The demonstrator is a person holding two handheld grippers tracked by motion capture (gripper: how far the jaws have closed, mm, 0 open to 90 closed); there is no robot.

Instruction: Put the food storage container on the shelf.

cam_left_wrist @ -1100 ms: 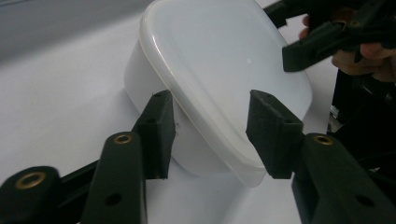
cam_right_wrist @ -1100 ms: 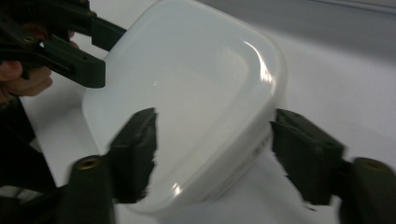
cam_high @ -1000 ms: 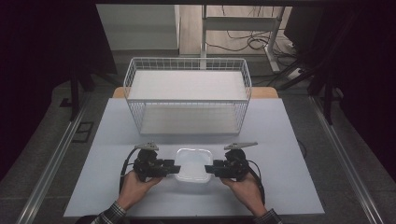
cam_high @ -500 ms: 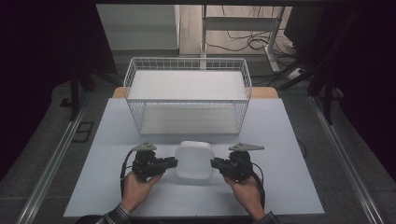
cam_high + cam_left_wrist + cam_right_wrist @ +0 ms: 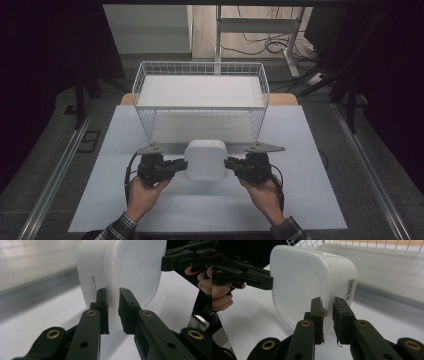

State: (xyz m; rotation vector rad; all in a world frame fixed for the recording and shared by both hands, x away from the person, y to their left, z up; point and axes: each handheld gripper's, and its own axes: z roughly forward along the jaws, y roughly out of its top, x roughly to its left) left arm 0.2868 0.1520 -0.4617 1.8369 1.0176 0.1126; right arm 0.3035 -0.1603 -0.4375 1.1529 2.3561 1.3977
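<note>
Your left gripper (image 5: 176, 167) and right gripper (image 5: 231, 164) each pinch the rim of the white tub (image 5: 205, 160), one at its 9 o'clock edge and one at its 3 o'clock edge, and you hold it tipped on edge above the table (image 5: 310, 200), just in front of the wire basket (image 5: 200, 95). The jaws have just been closing, with the rim between them. From above, the tub is a plain rounded square. The left gripper view adds the pads (image 5: 102, 305) clamped on the rim of the tub (image 5: 135, 270) and small printed lettering on its side wall, too fine to read. The right gripper view adds a barcode label on the tub (image 5: 297, 282), plus your other gripper (image 5: 265, 281) at 9 o'clock. The tub's contents are hidden. Your forearms are cut off at 6 o'clock.
</note>
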